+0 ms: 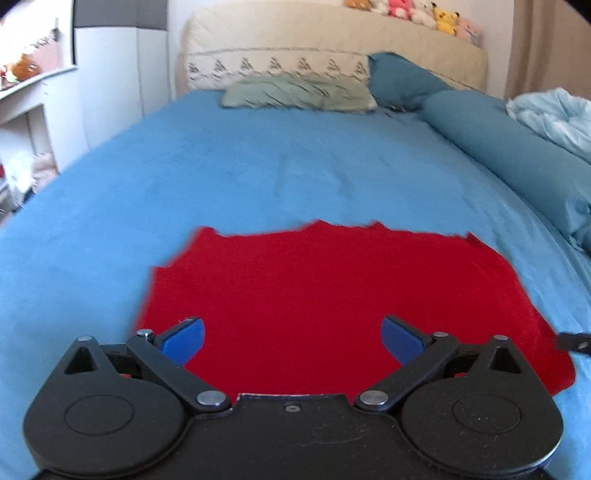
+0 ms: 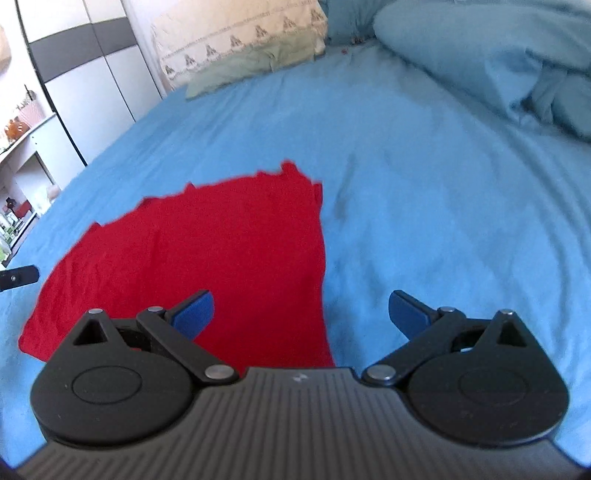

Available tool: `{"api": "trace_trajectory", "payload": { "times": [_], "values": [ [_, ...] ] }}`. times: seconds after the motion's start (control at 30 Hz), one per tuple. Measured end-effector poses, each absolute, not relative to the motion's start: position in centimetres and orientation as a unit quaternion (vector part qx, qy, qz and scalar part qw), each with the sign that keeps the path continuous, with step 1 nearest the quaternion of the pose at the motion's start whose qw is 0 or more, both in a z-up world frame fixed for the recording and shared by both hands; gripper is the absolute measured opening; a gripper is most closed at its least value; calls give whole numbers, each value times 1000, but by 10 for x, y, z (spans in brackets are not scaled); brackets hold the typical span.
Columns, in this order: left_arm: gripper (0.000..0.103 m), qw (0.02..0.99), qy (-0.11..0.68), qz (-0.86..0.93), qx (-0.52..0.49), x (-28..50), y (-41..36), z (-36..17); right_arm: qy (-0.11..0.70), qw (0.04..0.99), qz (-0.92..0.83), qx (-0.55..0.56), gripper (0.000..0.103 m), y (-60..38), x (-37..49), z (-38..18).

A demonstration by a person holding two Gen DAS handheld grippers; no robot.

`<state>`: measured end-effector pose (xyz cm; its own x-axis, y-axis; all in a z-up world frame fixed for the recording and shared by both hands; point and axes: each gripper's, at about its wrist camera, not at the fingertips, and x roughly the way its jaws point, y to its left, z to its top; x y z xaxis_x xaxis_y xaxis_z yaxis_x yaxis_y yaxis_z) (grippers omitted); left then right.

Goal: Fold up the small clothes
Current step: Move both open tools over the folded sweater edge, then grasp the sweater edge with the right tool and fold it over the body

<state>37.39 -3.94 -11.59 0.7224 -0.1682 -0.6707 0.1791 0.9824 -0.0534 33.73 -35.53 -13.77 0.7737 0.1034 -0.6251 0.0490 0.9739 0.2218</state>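
A red garment lies flat and folded on the blue bed sheet. My left gripper hovers over its near edge, open, with nothing between the blue pads. In the right wrist view the same red garment lies left of centre. My right gripper stands wide open above the garment's right edge, one pad over red cloth, the other over the blue sheet. Neither gripper holds anything. A dark tip of the right gripper shows at the left view's right edge, and the left gripper's tip at the right view's left edge.
At the head of the bed lie a green pillow, a teal pillow and a long teal bolster. A pale blue quilt is bunched at the right. Plush toys sit on the headboard. White shelves stand left.
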Motion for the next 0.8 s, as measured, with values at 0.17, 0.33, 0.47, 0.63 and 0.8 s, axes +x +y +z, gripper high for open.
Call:
{"api": "trace_trajectory", "payload": {
  "times": [0.17,0.33,0.47,0.63,0.8],
  "values": [
    [103,913,394,-103,6,382,-58,-136,342,932,17,114,103,-349,339,-160],
    [103,902,417,-109,18,400,-69,-155,326,940,22,99,98,-339,335,-177],
    [103,891,444,-100,8,414,-67,-169,320,941,53,96,82,-332,333,-176],
    [103,890,446,-93,20,421,-69,-177,315,942,50,108,68,-337,336,-182],
    [103,889,449,-88,29,425,-72,-182,310,945,26,100,33,-329,337,-177]
  ]
}}
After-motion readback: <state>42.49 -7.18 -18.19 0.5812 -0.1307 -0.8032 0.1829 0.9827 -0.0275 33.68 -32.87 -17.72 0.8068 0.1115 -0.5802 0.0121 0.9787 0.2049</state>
